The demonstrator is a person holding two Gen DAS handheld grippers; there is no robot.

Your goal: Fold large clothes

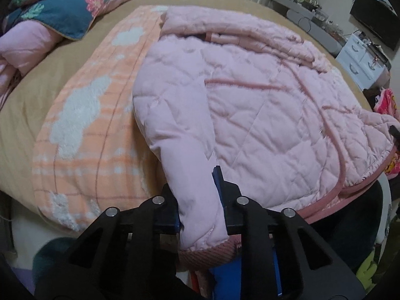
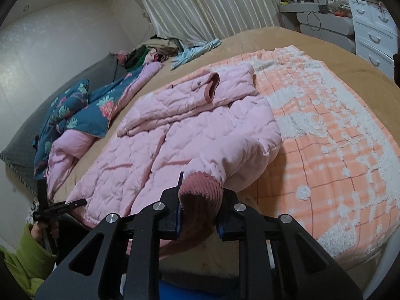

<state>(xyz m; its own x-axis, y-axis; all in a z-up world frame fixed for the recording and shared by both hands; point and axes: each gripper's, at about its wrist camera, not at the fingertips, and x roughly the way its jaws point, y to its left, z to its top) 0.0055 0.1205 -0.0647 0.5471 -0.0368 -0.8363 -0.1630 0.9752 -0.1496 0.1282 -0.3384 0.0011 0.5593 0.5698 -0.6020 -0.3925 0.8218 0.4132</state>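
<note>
This is a lived-in bedroom in a home. A wide bed (image 2: 325,50) with a tan cover carries a floral quilt (image 2: 82,115) and an orange fleece blanket (image 2: 337,137), with pleated curtains (image 2: 205,2) behind it. A white chest of drawers (image 2: 375,32) stands beside a cluttered grey dressing table (image 2: 322,12).

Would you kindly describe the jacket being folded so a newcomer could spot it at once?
On the tan bed lies an orange-and-white blanket. Spread on it is the pink quilted jacket, the only piece with ribbed, darker pink cuffs, unlike the floral quilt beside it.
</note>
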